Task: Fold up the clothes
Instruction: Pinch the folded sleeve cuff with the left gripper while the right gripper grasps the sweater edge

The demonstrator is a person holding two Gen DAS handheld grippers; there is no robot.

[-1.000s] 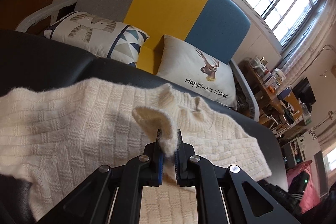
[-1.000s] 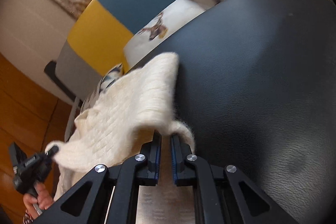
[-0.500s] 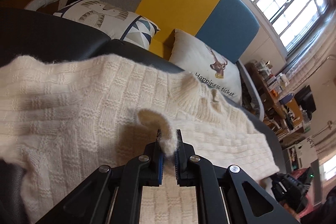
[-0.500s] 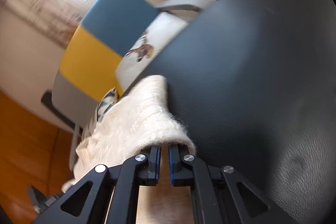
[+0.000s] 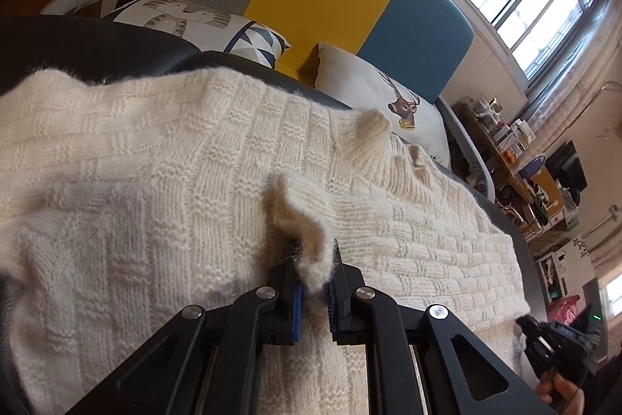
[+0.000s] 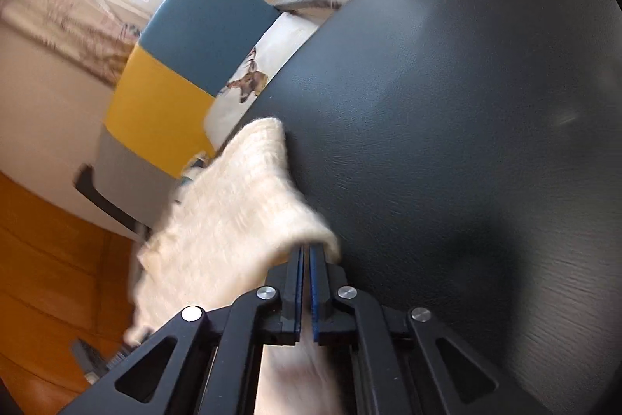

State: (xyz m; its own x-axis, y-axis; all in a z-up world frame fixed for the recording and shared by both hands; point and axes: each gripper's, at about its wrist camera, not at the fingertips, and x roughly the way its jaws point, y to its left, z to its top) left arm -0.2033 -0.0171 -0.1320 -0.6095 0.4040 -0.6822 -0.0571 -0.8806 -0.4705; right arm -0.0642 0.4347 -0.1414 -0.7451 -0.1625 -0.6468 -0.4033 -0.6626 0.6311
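Both grippers, left [image 5: 314, 269] and right [image 6: 305, 261], jaws just easing apart, pinch my cream knit sweater [image 5: 163, 189] by its edge atop the black table [image 6: 447, 111], for folding.

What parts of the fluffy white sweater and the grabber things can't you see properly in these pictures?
- Sweater, left wrist view: its near end is cut off by the bottom edge and hidden under the left gripper.
- Sweater, right wrist view: motion blur smears the knit, and the right gripper covers the pinched edge.
- Both grippers: jaws opening slightly, wool between them.
- Shelf clutter, left wrist view: too small to identify.
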